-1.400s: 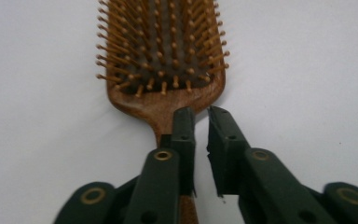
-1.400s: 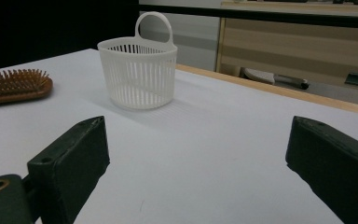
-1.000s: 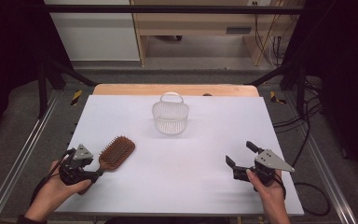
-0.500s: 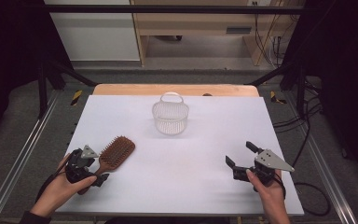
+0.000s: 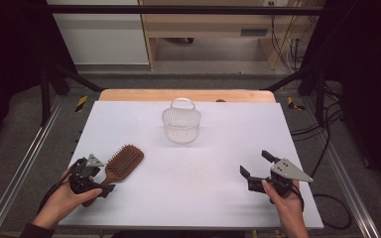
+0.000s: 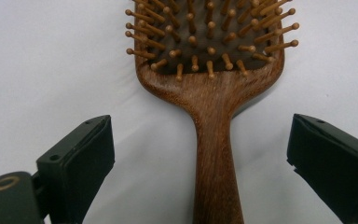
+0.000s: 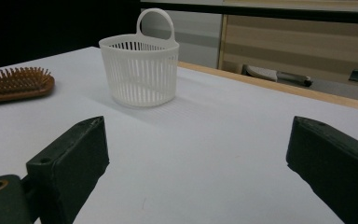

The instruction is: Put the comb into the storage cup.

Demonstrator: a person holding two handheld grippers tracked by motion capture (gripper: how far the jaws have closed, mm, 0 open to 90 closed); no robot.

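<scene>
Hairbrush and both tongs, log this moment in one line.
left tongs: open, straddling wooden hairbrush handle | right tongs: open, empty | white basket: upright, untouched

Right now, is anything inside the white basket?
Nothing shows through the slatted wall of the white basket or over its rim in the high view; its floor is partly hidden by the wall.

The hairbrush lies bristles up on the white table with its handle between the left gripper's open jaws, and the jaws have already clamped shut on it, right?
Not quite. The hairbrush does lie bristles up, its handle between the jaws of the left gripper, but they haven't clamped: the left gripper view shows both jaws standing wide apart, with bare table between each and the handle.
</scene>
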